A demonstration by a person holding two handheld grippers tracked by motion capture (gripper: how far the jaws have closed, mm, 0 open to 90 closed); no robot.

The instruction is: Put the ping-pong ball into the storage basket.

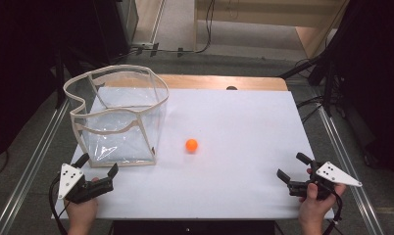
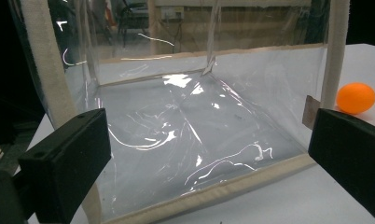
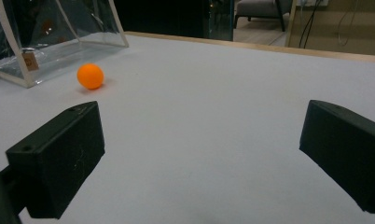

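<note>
Left gripper [image 1: 98,165], near front-left corner of the white surface [image 1: 244,196]: jaws spread wide, nothing between them, resting just in front of the clear bag [image 1: 117,115]; in the left gripper view its jaws frame the bag's near wall. Clear bag [image 2: 185,135]: transparent plastic, soft-sided, cream fabric trim along rim and edges, standing upright with its mouth open upward at the left-rear part of the surface; rim sagging and wavy; contents, none visible, the floor of the bag showing bare through the plastic; a small tag sits on its near right edge. Orange ball [image 1: 191,145]: small, round, lying loose on the surface just to the right of the bag's front-right corner, apart from it, well apart from both grippers; it appears beyond the right jaw in the left gripper view [image 2: 356,98] and at upper left in the right gripper view [image 3: 90,76]. Right gripper [image 1: 290,169], near front-right corner: jaws fully apart, empty, pointed across the surface toward the ball. Progress, as judged: the likely work is putting the ball into the bag; nothing of it is done yet. Remaining: reach the ball, close on it, carry it over the rim, release it inside.
</note>
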